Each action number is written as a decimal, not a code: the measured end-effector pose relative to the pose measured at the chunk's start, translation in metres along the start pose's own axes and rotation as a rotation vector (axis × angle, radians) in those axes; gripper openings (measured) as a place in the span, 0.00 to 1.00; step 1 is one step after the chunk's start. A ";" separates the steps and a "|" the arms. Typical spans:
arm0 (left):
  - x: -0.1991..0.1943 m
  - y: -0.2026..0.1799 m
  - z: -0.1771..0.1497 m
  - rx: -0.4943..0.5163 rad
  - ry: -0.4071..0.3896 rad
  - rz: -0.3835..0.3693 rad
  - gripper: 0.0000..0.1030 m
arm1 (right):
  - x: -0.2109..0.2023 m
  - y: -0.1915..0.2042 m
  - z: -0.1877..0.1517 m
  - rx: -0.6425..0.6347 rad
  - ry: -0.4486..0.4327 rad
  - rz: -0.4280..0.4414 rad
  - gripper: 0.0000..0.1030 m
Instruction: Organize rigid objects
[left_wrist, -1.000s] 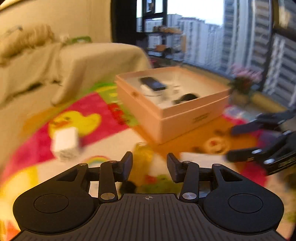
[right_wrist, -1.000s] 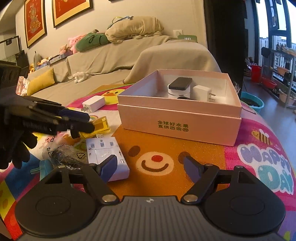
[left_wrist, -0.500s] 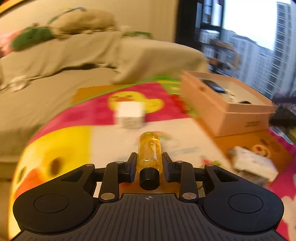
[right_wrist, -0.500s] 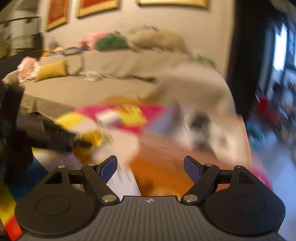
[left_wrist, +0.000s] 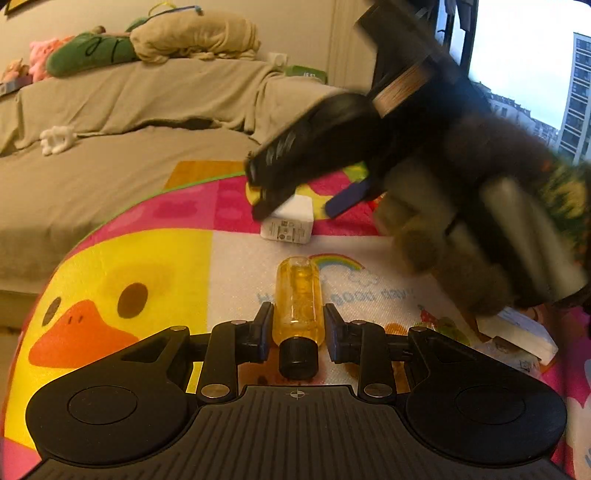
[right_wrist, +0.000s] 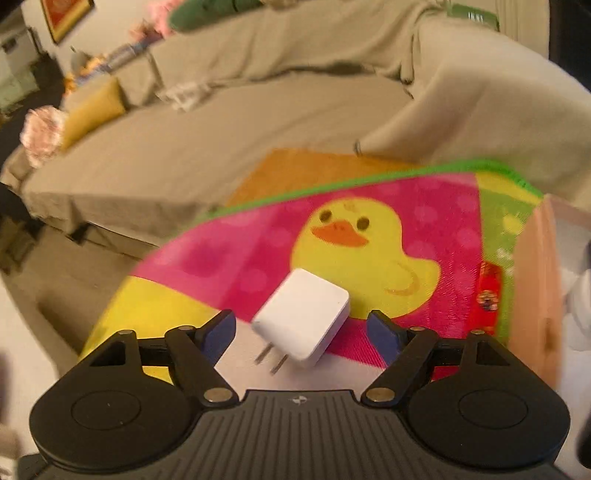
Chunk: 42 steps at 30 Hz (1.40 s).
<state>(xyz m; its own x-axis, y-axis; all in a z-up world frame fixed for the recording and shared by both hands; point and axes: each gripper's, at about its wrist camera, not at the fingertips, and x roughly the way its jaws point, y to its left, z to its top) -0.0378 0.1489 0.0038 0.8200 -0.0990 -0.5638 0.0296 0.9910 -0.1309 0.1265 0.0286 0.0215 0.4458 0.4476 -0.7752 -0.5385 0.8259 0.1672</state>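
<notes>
A small yellow bottle with a black cap (left_wrist: 298, 299) lies on the colourful play mat (left_wrist: 129, 280). My left gripper (left_wrist: 298, 328) has its fingers on both sides of the bottle, close against it. A white plug charger (right_wrist: 303, 316) lies on the mat (right_wrist: 229, 258) between the open fingers of my right gripper (right_wrist: 303, 334), without touching them. In the left wrist view the right gripper (left_wrist: 295, 201) hovers over the same charger (left_wrist: 288, 225). The pink box (right_wrist: 535, 295) shows at the right edge.
A white power strip (left_wrist: 517, 332) and a clear wrapper lie at the mat's right in the left wrist view. A covered sofa (left_wrist: 110, 122) with cushions and soft toys runs behind the mat. The mat's left edge drops to the floor (right_wrist: 55, 295).
My left gripper has closed in around the yellow bottle. My right gripper has swung left from the power strip and box to straddle the white charger.
</notes>
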 end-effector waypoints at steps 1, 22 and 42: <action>0.000 0.001 0.000 -0.005 -0.001 -0.004 0.31 | 0.007 0.000 -0.002 -0.008 0.013 -0.006 0.60; -0.008 0.023 -0.002 -0.146 -0.023 -0.003 0.31 | -0.118 -0.043 -0.154 -0.365 -0.044 -0.193 0.45; -0.031 -0.046 -0.022 -0.021 0.093 -0.108 0.31 | -0.167 -0.003 -0.232 -0.412 -0.132 -0.129 0.83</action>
<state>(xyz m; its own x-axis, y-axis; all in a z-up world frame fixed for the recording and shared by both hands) -0.0775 0.1046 0.0090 0.7559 -0.2137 -0.6189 0.1016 0.9721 -0.2116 -0.1120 -0.1278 0.0093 0.6010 0.4122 -0.6847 -0.7005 0.6842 -0.2030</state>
